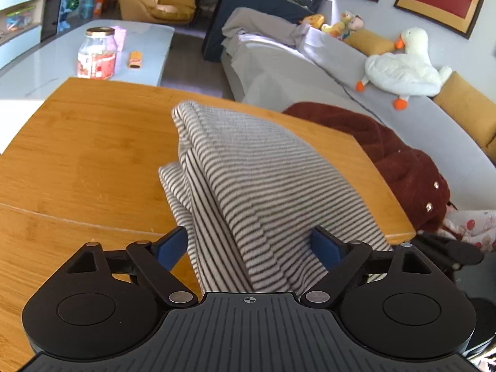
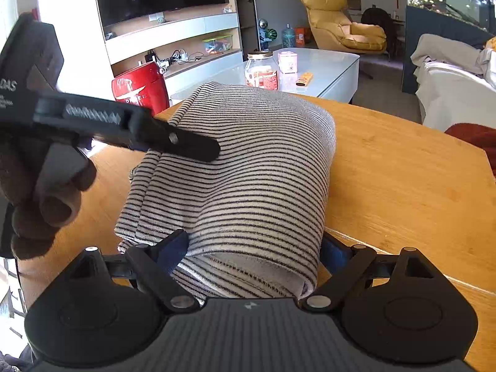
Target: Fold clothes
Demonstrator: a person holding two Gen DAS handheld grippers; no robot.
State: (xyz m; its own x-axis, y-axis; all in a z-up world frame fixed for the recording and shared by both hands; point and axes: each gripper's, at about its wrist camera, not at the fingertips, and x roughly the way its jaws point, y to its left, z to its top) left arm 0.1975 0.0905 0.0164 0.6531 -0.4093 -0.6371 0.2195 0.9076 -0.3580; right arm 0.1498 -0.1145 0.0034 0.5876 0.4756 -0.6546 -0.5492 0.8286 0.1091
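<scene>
A black-and-white striped garment [image 1: 248, 179] lies folded in layers on the wooden table [image 1: 86, 142]. My left gripper [image 1: 251, 248] has its blue-padded jaws wide apart with the cloth bunched between them. In the right wrist view the same garment [image 2: 254, 161] arches up from the table. My right gripper [image 2: 254, 251] holds its near hemmed edge between wide jaws. The left gripper [image 2: 189, 148] also shows there, its black fingers closed onto the garment's left edge, held by a gloved hand.
A dark red fleece garment [image 1: 387, 152] lies off the table's right edge on a grey sofa [image 1: 310, 74] with a plush goose [image 1: 406, 68]. A white coffee table [image 2: 328, 65] behind holds a glass jar [image 2: 262, 69]. A red container [image 2: 141, 85] stands at left.
</scene>
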